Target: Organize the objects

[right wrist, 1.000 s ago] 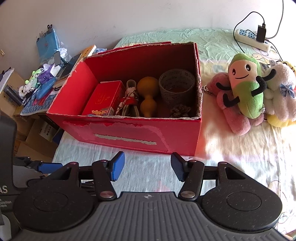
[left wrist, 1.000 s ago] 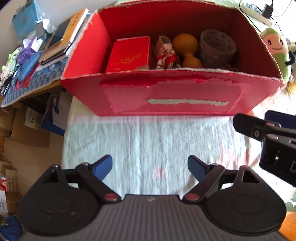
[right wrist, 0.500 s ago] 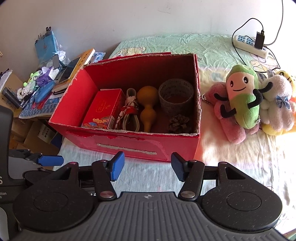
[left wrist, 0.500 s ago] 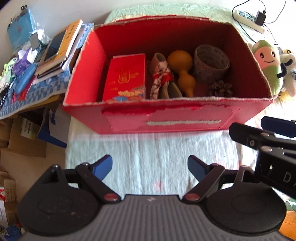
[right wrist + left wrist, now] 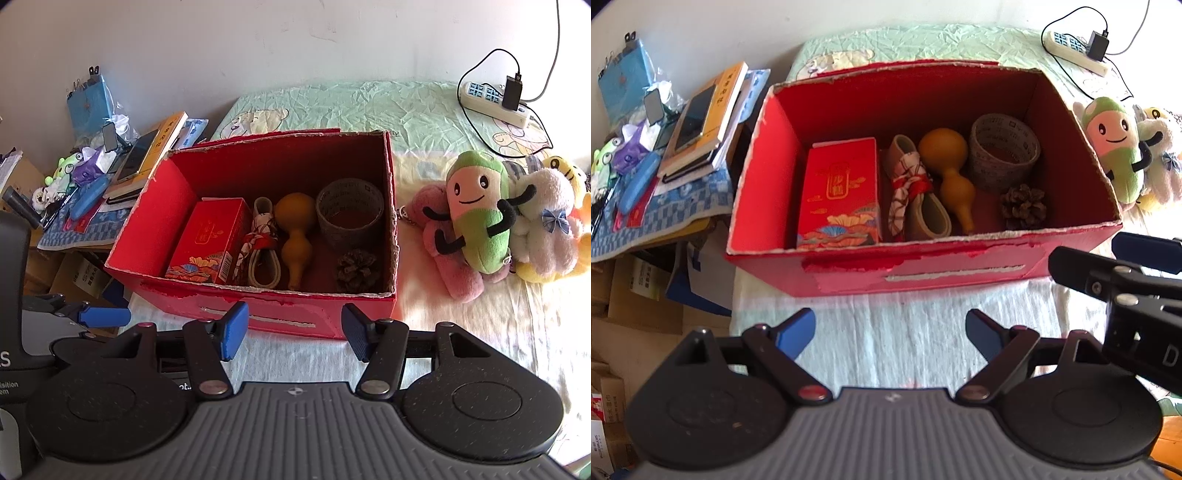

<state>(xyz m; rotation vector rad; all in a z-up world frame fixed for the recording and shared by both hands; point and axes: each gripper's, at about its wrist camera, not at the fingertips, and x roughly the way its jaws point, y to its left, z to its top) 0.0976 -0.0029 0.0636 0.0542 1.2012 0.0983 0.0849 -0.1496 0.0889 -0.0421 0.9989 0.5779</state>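
Showing: an open red box (image 5: 258, 317) on a bed sheet (image 5: 905, 339).
Box contents: red packet (image 5: 840, 192), cloth-wrapped roll (image 5: 910, 188), gourd (image 5: 947, 173), woven cup (image 5: 1003, 151), pine cone (image 5: 1023, 206), side by side.
Left gripper (image 5: 890, 334): fingers spread, holding nothing, before the box.
Right gripper (image 5: 291, 332): fingers spread, holding nothing.
Beside box: plush toys (image 5: 480, 218).

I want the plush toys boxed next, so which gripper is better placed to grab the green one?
Right. The right gripper is open and nearer the green plush, which lies right of the red box.
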